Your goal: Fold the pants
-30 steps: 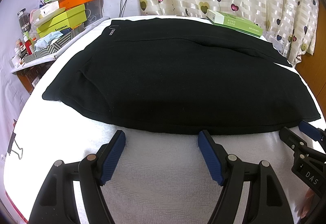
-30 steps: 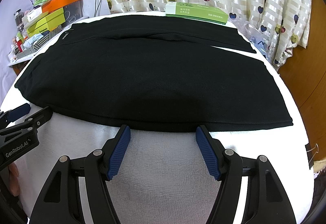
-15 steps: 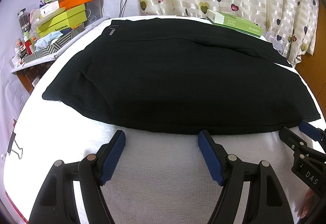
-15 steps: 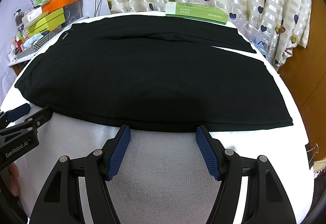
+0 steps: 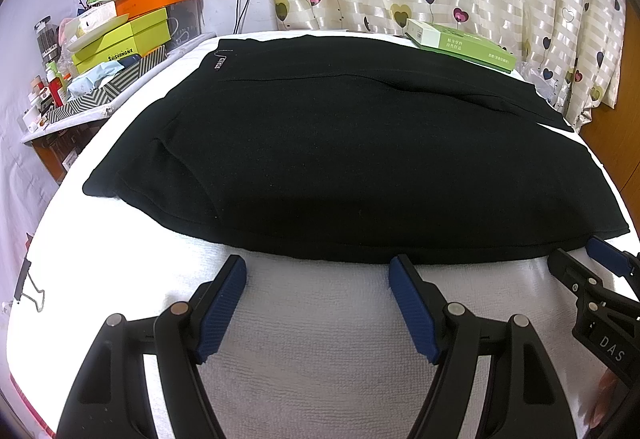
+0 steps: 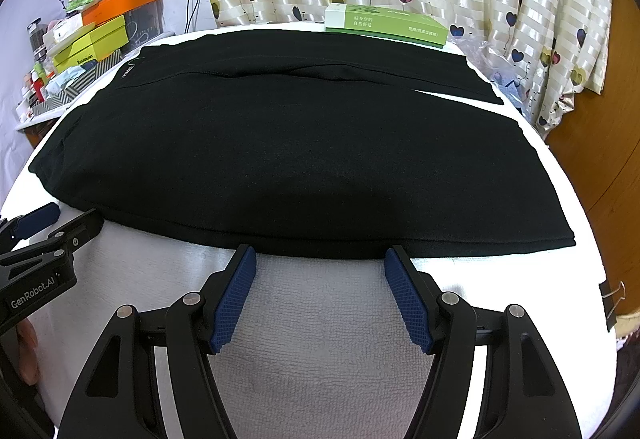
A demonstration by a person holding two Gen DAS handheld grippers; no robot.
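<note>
Black pants (image 5: pixel 340 159) (image 6: pixel 288 151) lie flat across a white towel-covered table (image 5: pixel 320 339) (image 6: pixel 320 319), waistband to the left, legs running right. My left gripper (image 5: pixel 318 271) stands open just short of the pants' near edge, nothing between its blue pads. My right gripper (image 6: pixel 320 259) is open too, its tips at the near hem, empty. Each gripper shows in the other's view: the right gripper (image 5: pixel 600 279) at the right edge, the left gripper (image 6: pixel 44 235) at the left edge.
A green flat box (image 5: pixel 460 43) (image 6: pixel 384 25) lies at the table's far edge by the curtain. Stacked boxes and clutter (image 5: pixel 116 39) fill a shelf on the left. Binder clips (image 5: pixel 28 287) (image 6: pixel 612 295) grip the towel's edges. A wooden door (image 6: pixel 600 159) stands right.
</note>
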